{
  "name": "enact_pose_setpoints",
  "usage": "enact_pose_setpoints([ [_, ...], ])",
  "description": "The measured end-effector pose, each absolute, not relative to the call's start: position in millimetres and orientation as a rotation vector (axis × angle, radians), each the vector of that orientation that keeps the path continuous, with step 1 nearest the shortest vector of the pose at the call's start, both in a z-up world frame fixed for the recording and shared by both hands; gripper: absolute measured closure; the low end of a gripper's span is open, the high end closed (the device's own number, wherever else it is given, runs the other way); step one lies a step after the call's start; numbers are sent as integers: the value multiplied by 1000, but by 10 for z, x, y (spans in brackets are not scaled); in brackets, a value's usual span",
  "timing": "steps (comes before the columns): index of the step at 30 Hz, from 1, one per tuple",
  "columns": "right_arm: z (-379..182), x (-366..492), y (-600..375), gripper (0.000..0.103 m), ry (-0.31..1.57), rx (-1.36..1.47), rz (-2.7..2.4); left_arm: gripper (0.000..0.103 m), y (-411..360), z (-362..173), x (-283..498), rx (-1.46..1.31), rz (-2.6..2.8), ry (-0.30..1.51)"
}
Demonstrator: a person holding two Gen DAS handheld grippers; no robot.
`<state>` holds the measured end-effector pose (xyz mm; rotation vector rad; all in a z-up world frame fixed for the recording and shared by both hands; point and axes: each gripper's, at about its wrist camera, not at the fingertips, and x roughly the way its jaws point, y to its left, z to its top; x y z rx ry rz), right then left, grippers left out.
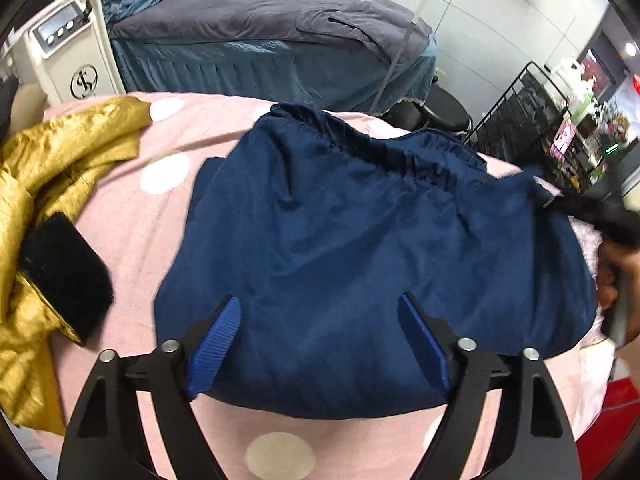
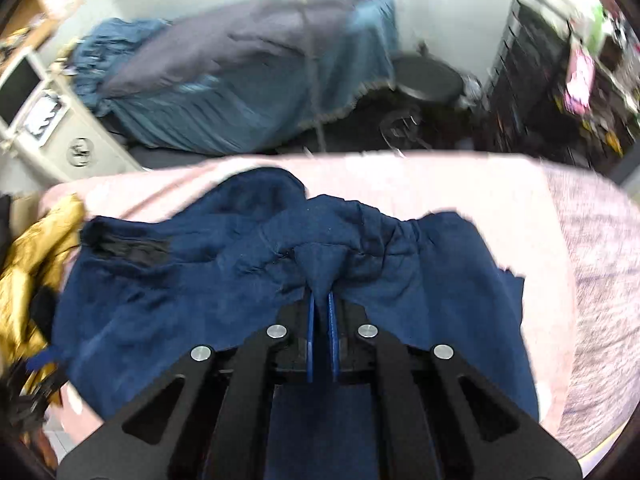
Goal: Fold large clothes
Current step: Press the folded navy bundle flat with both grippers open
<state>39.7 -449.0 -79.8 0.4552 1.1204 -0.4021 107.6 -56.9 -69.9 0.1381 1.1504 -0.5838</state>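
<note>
A navy blue garment (image 1: 360,248) with an elastic waistband lies bunched on a pink bed cover with white dots (image 1: 160,224). My left gripper (image 1: 320,304) is open, its blue pads (image 1: 218,344) spread over the garment's near edge, holding nothing. In the right wrist view the same garment (image 2: 180,288) is crumpled on the cover. My right gripper (image 2: 322,300) is shut on a pinched fold of the navy cloth. The right gripper also shows in the left wrist view (image 1: 560,202) at the garment's right side.
A gold jacket with a black collar (image 1: 52,216) lies at the left of the bed. Behind stand a massage bed with blue and grey covers (image 1: 260,48), a white machine (image 1: 68,60), a black stool (image 1: 444,114) and a black wire rack (image 1: 532,120).
</note>
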Motion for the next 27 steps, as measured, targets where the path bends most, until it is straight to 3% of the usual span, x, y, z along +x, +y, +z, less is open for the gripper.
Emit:
enact_pose_setpoints([
  [2,-1113,441,-4494,91,1209,489,-387,22,-659,-769,1027,144,-586,1163],
  [3,-1245,429,-4484,79,1229,499,-372,22,-702,-811,1014,159,-586,1169],
  [5,-1338,383,-4503,67,1248,504,-376,22,-811,-922,977,206,-579,1190],
  [13,-742,-332,-4736,38,982,686,-365,19,-951,-983,974,221,-567,1179],
  [19,-861,-802,-4635,37,1080,578,-396,18,-1085,-1184,1025,318,-551,1201],
  [21,-1052,-972,-4795,38,1127,601,-490,12,-1033,-1319,1145,319,-514,1229],
  [24,-1319,-1170,-4991,52,1129,708,-494,7,-983,-1473,1299,314,-508,1266],
  [27,-1383,-1150,-4976,52,1132,705,-502,5,-1041,-1496,1351,348,-498,1284],
])
